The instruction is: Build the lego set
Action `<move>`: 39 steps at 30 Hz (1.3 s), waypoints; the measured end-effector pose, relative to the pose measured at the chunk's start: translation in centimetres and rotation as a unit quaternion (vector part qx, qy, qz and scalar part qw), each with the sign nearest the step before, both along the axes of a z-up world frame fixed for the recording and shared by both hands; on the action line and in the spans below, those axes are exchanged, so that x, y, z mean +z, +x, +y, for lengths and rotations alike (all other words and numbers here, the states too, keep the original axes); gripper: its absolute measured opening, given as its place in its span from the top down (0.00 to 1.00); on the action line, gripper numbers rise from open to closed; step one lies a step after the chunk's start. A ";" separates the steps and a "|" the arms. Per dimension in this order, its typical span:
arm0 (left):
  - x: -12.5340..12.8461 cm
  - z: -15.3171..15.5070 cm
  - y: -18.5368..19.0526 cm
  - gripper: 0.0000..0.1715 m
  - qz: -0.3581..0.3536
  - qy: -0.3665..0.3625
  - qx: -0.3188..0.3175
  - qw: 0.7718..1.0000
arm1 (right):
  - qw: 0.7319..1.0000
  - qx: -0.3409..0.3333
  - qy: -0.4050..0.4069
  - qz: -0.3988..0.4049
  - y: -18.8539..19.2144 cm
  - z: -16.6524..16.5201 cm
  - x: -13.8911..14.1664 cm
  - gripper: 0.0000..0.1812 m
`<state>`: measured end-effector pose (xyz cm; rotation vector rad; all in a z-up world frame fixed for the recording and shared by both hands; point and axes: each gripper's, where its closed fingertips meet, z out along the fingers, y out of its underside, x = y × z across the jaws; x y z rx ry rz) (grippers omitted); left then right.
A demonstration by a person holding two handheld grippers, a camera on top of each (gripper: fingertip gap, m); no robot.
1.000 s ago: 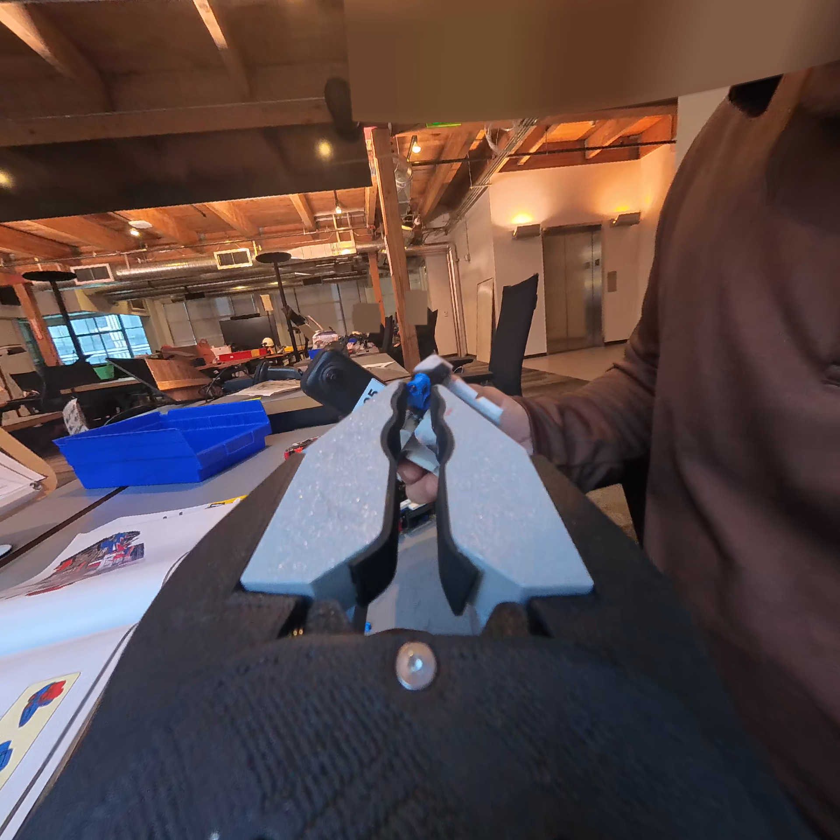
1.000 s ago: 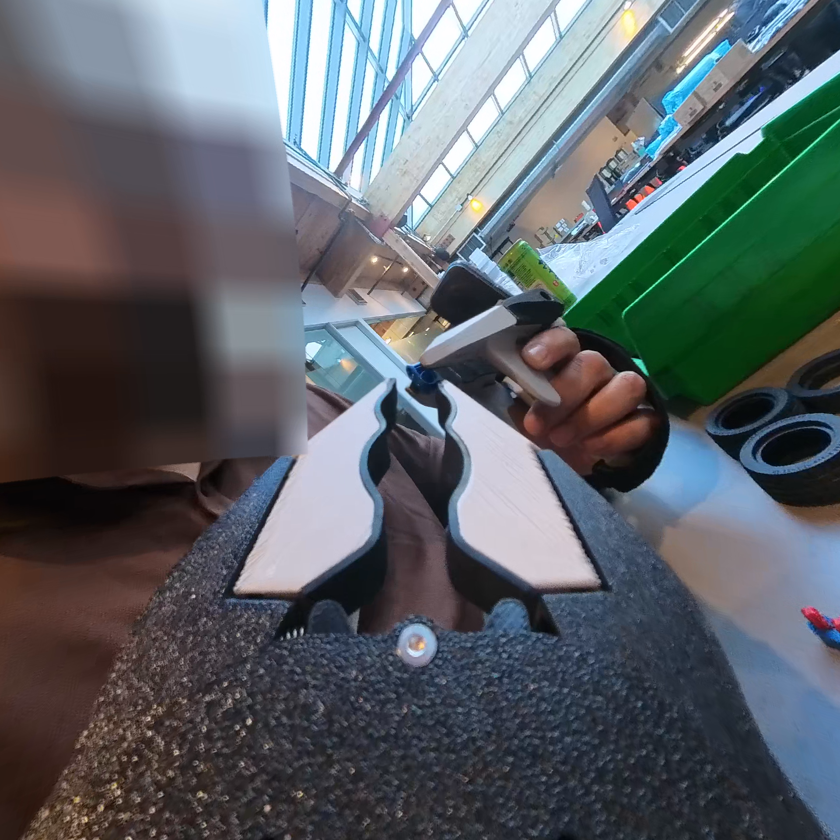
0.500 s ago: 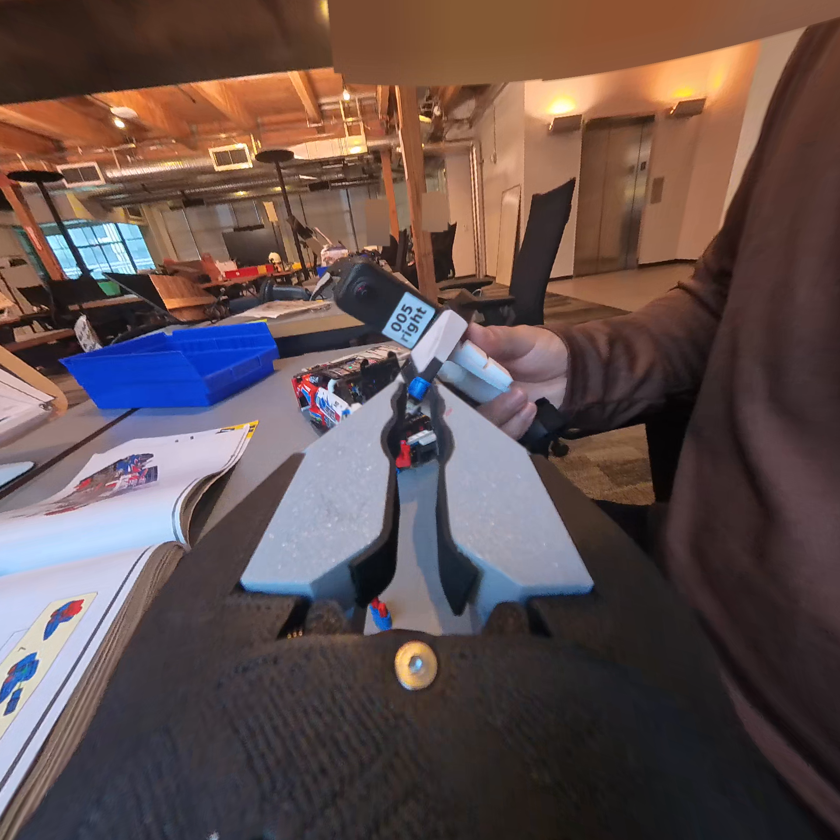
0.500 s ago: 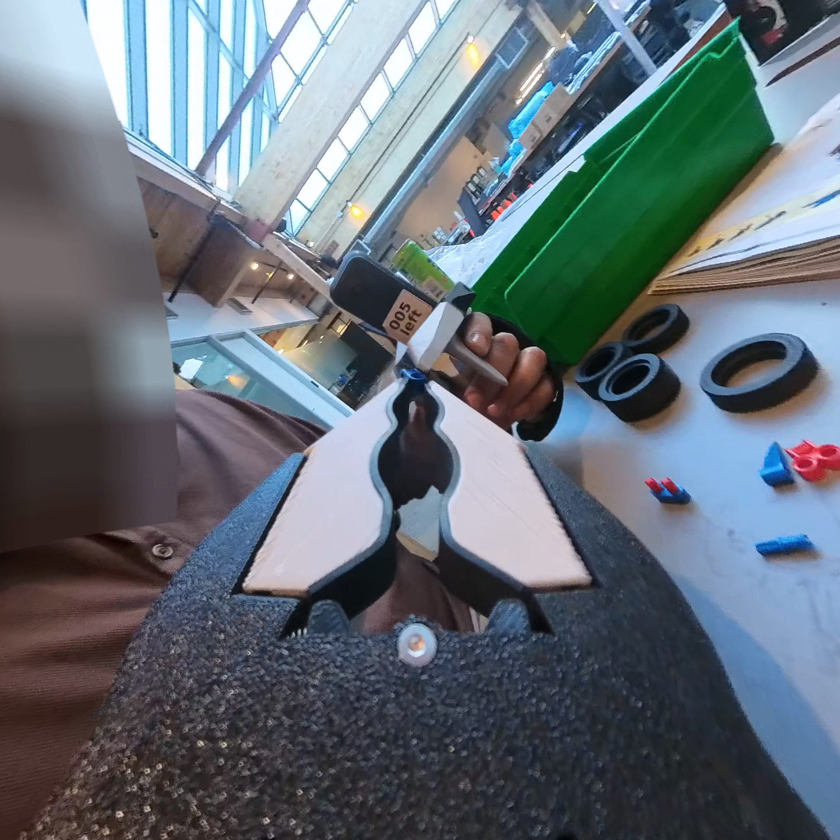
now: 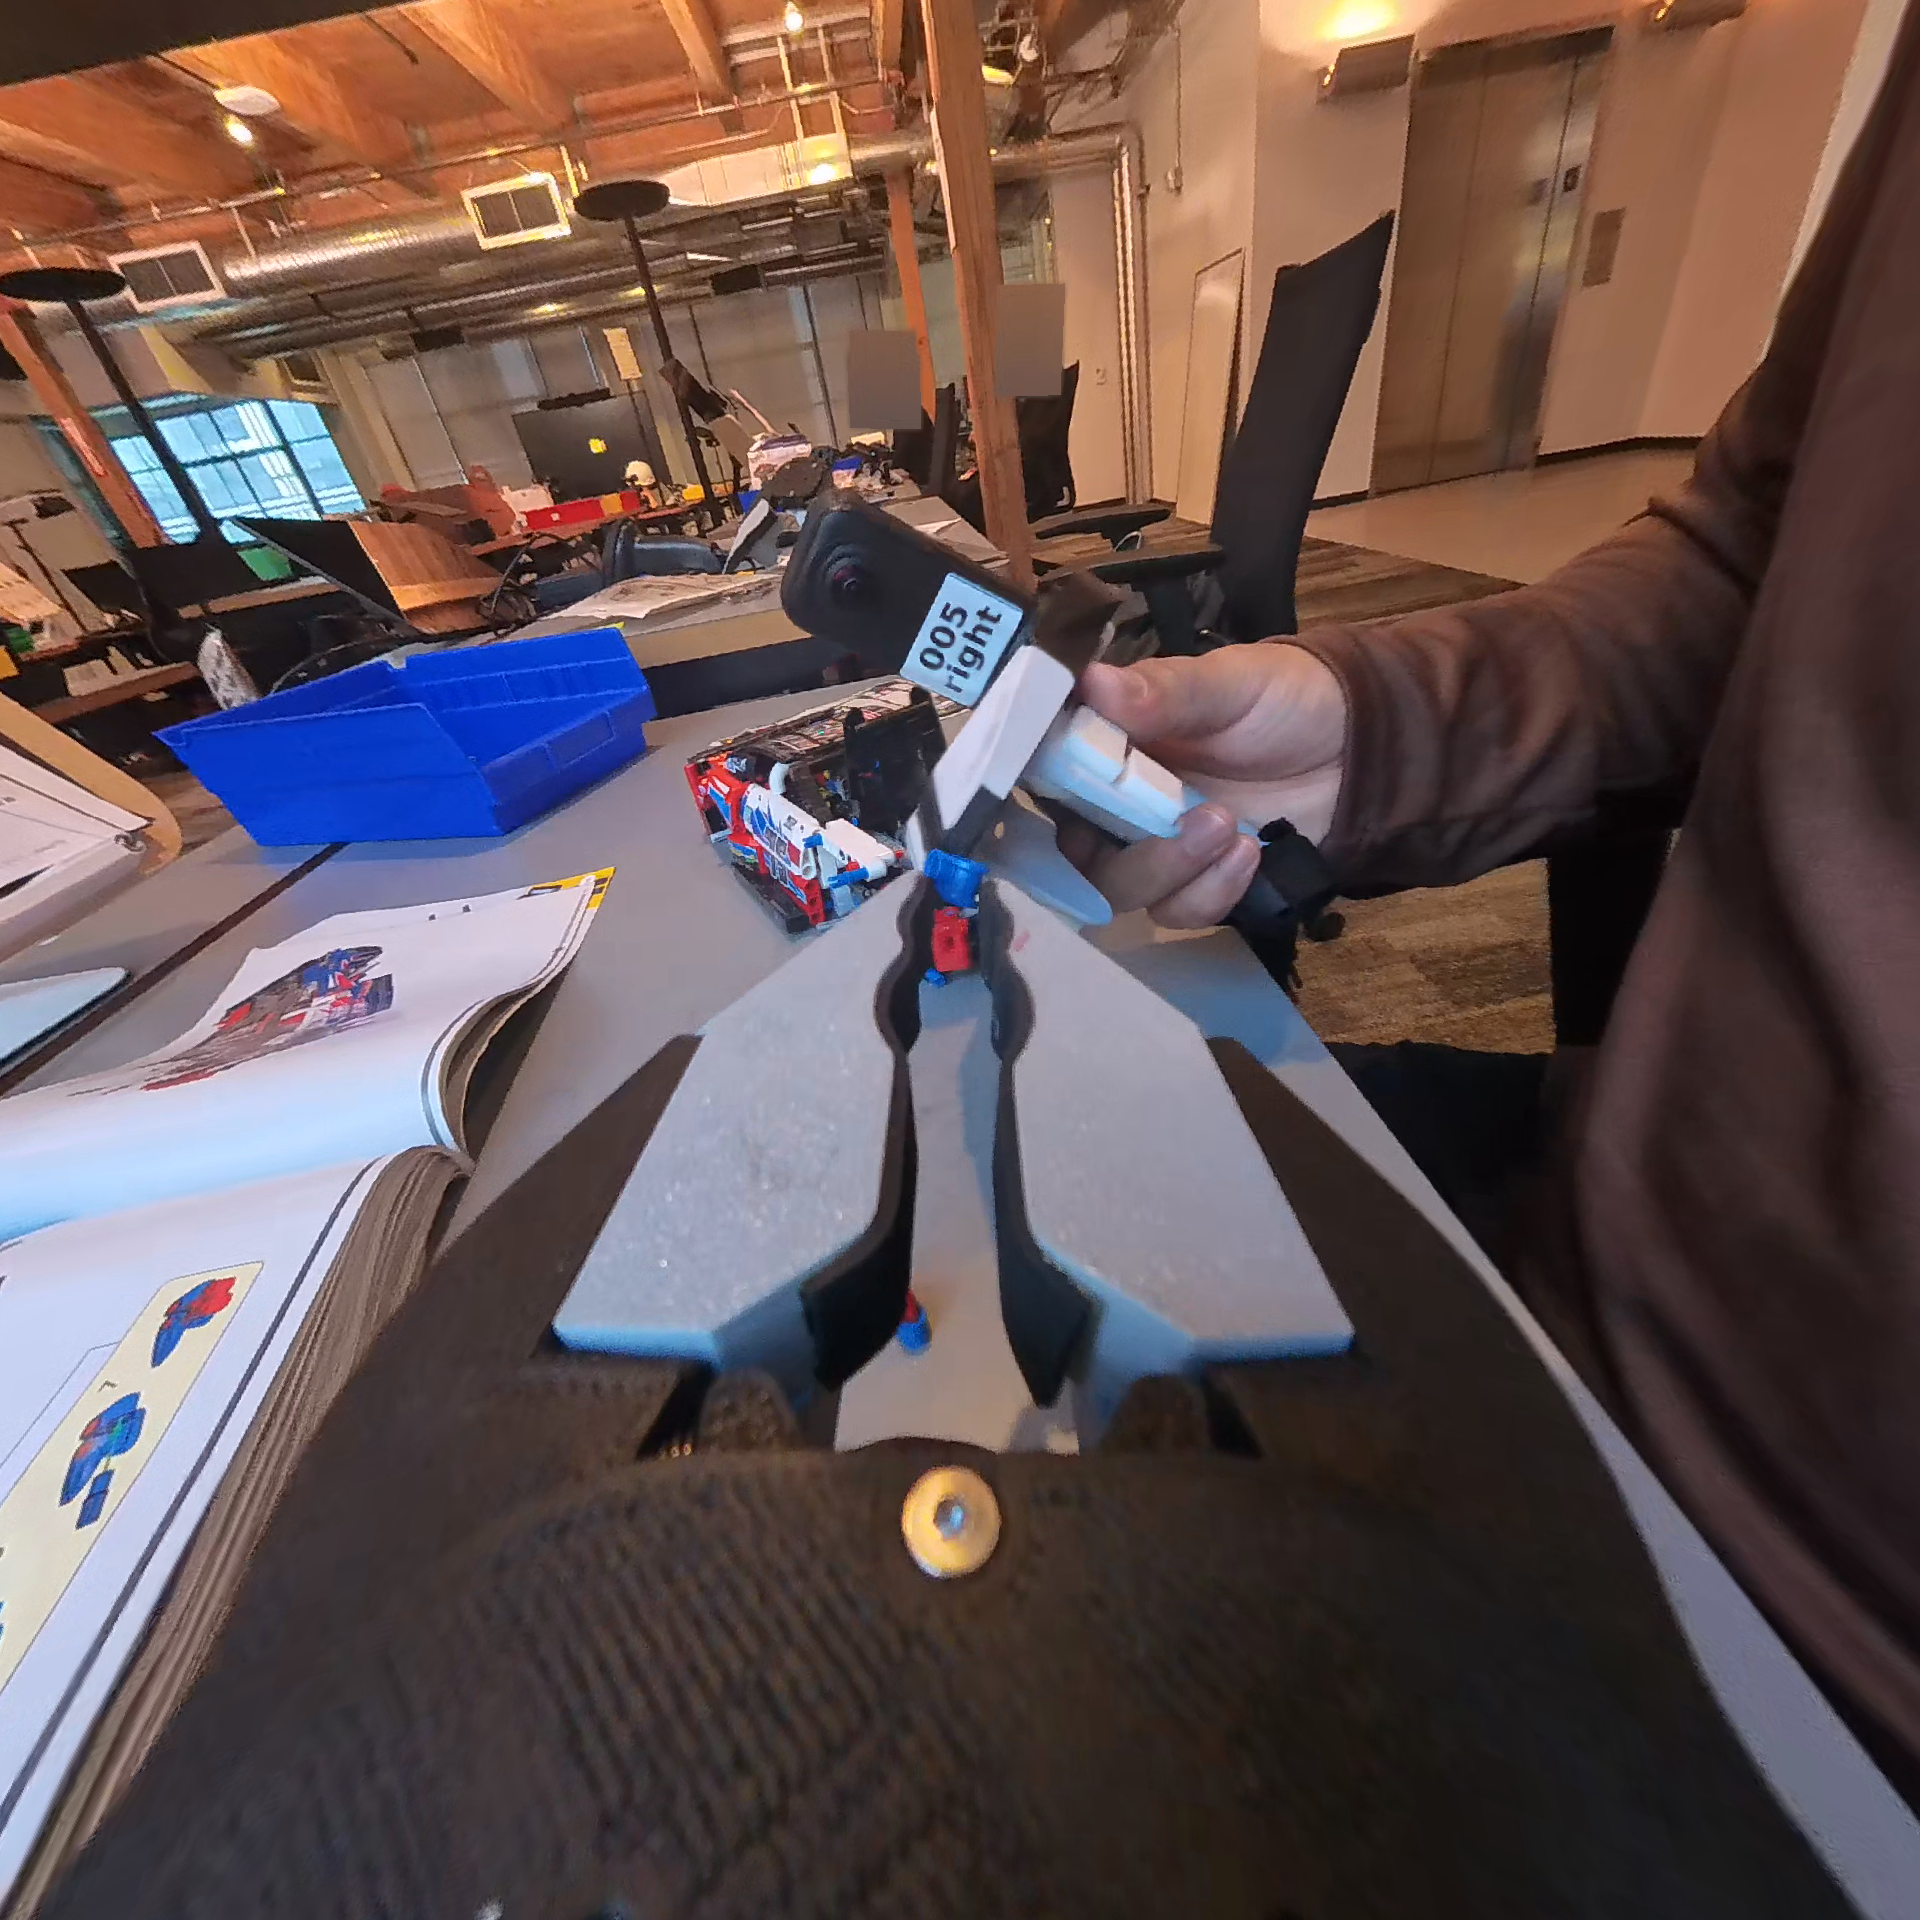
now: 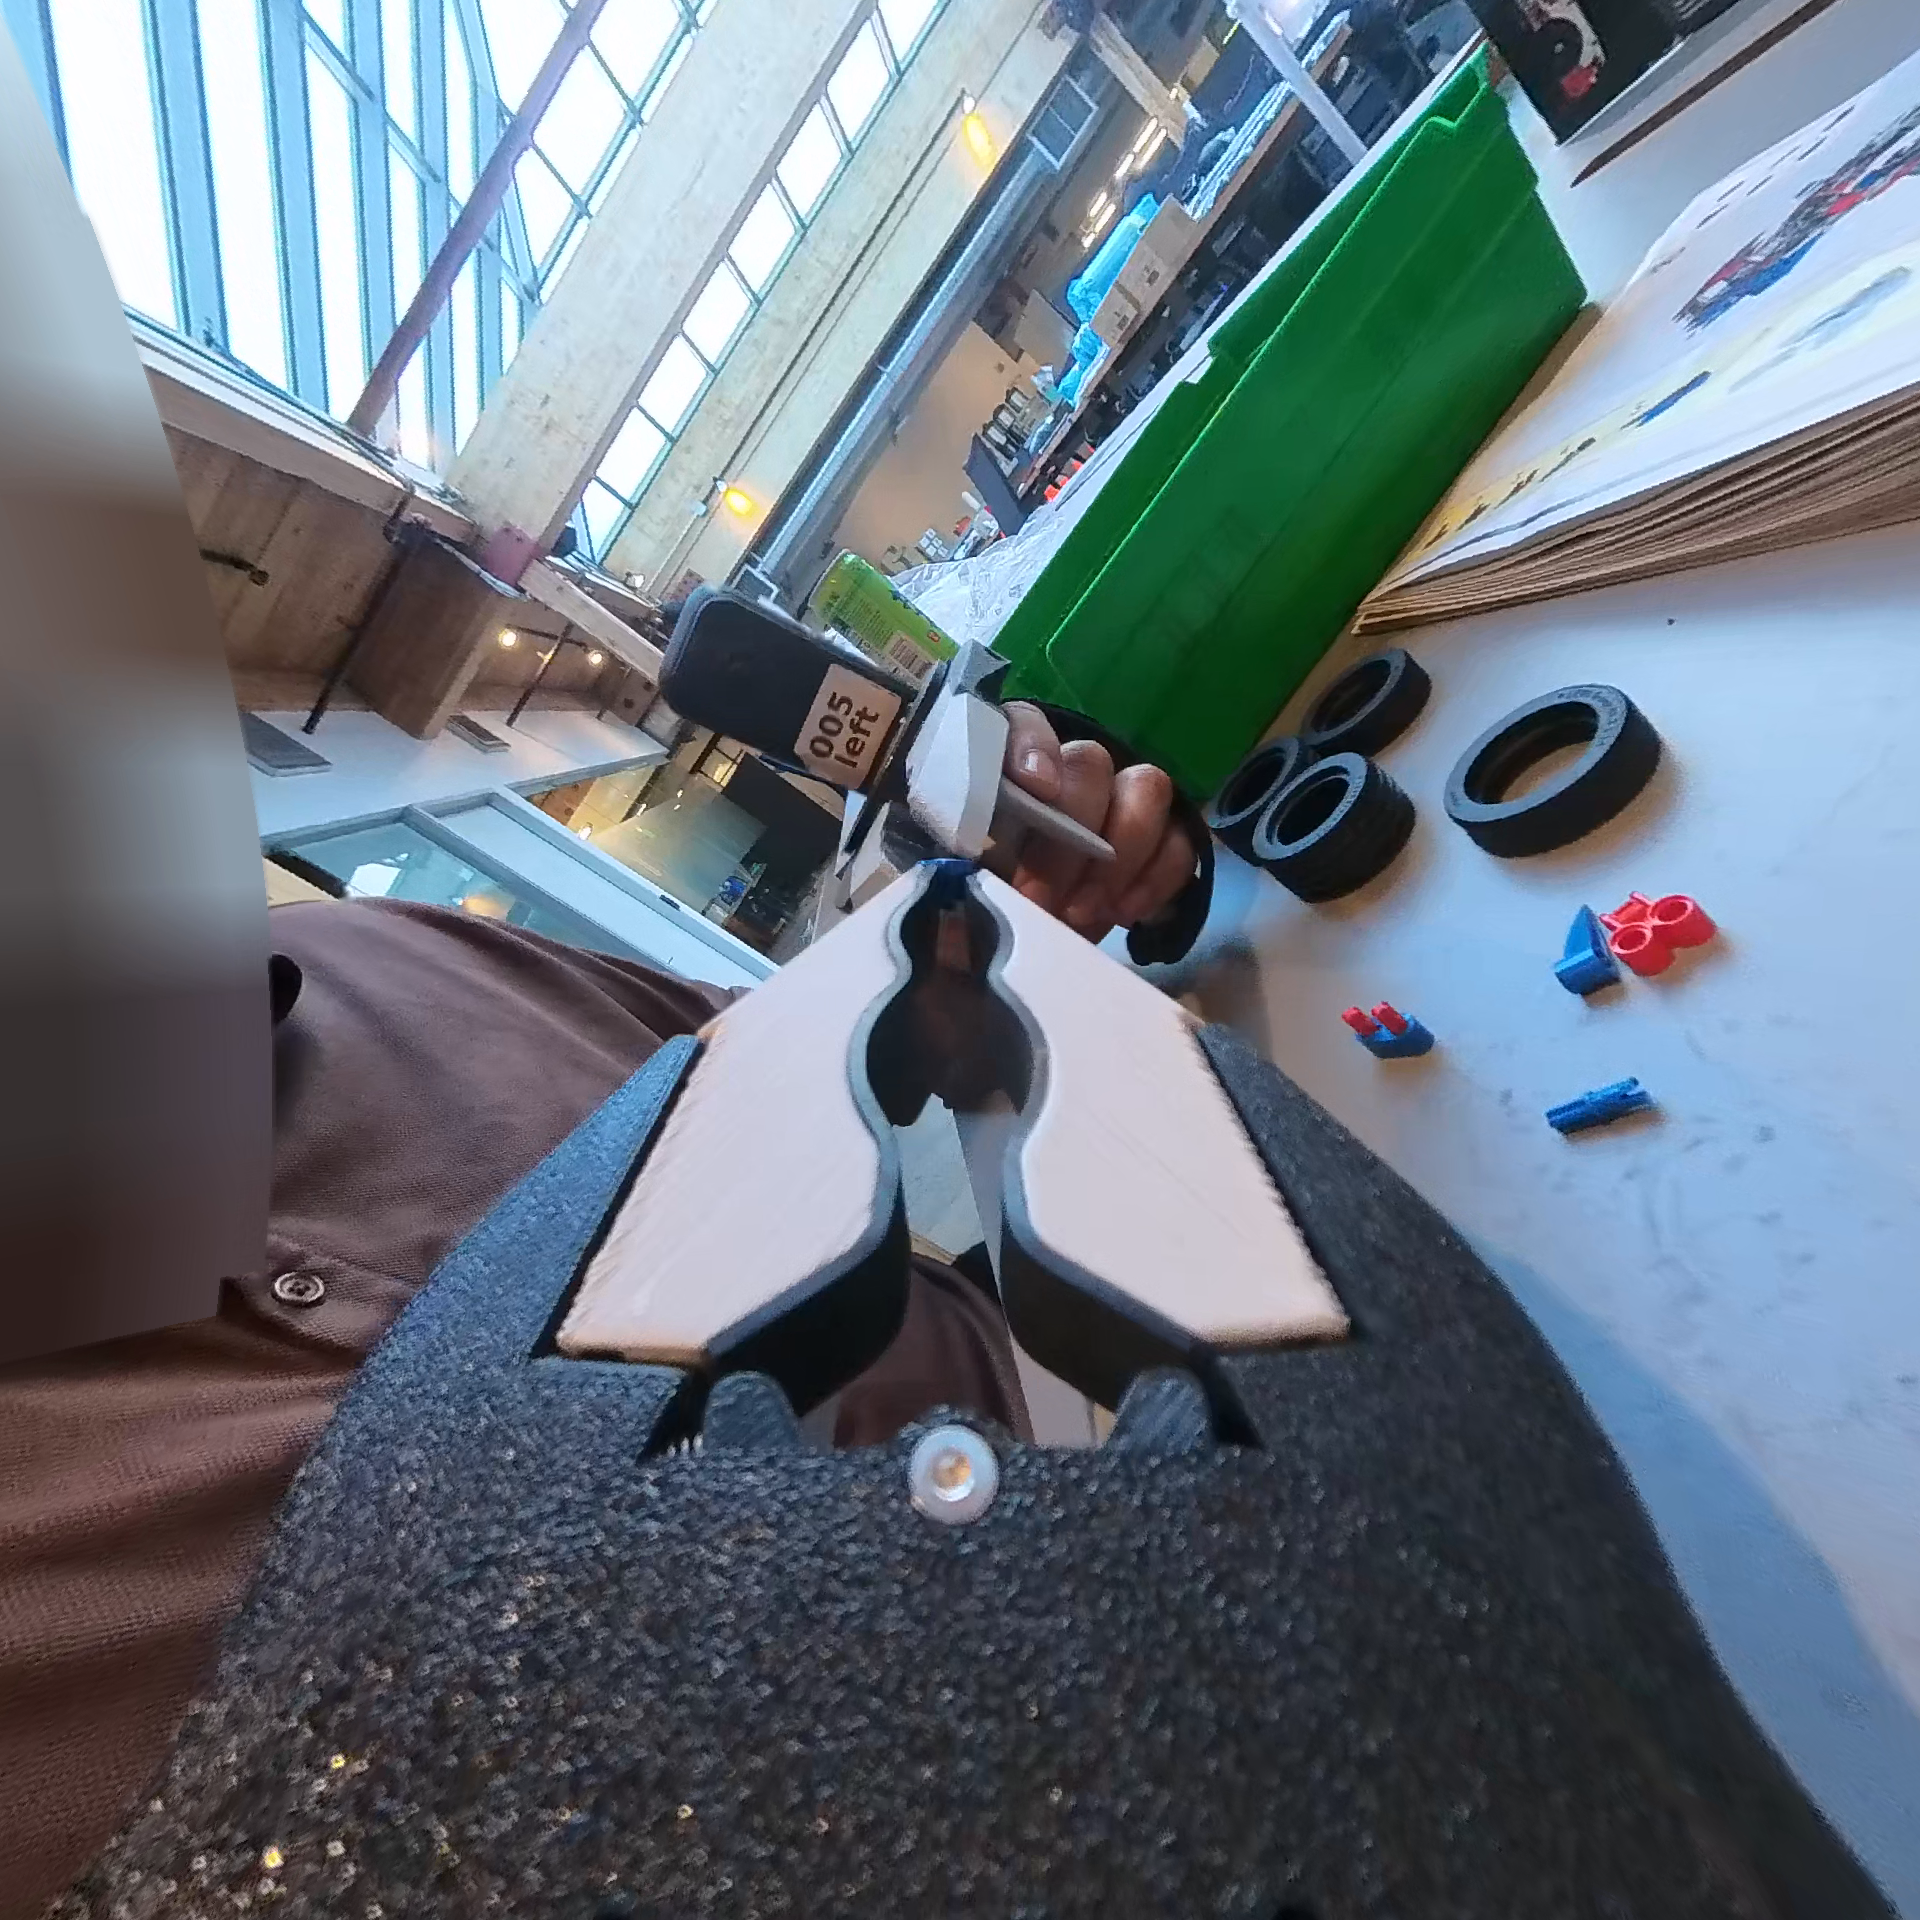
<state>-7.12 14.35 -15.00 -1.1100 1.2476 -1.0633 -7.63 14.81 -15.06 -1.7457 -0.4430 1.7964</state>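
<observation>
While tips meet, both grainy hand-held grippers, left [image 5: 951,902] and right [image 6: 948,878], clamped on one knobbly blue piece [image 5: 952,871].

1. I work in an open-plan workshop office: exposed timber ceiling beams [image 5: 582,42] and ducts [image 5: 436,270] overhead.
2. Ahead of my tongs, cluttered desks [image 5: 582,540], an office chair [image 5: 1288,436] and parts bins [image 5: 416,727].

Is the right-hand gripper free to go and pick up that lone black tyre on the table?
Probably not yet: the right gripper is shut on a small blue piece. Nothing blocks the lone tyre itself.
</observation>
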 end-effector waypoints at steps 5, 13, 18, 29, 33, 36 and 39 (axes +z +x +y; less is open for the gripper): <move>-0.3 0.3 0.0 0.97 0.018 0.025 0.019 0.999 | 1.000 -0.005 -0.009 0.007 0.0 0.3 -0.2 0.97; 0.2 -0.4 -0.1 0.98 -0.001 -0.078 -0.029 0.997 | 0.974 0.001 0.180 -0.134 0.0 -0.5 -0.5 0.92; 0.6 -0.8 -0.4 0.98 -0.020 -0.143 -0.074 0.987 | 0.888 0.004 0.355 -0.292 0.0 -0.8 -1.5 0.90; 0.5 -1.8 -0.5 0.98 -0.010 -0.170 -0.115 0.979 | 0.809 0.003 0.479 -0.340 -0.9 -1.0 -0.2 0.90; 0.6 -1.9 -0.5 0.98 -0.012 -0.172 -0.120 0.978 | 0.810 0.018 0.483 -0.331 -1.1 -1.6 -0.2 0.95; 0.3 -1.9 -0.5 0.98 -0.002 -0.166 -0.116 0.979 | 0.810 0.019 0.483 -0.332 -1.0 -1.7 -0.2 0.95; 0.2 -2.0 -0.6 0.98 0.001 -0.171 -0.122 0.978 | 0.817 0.018 0.481 -0.317 -0.9 -1.9 0.1 0.95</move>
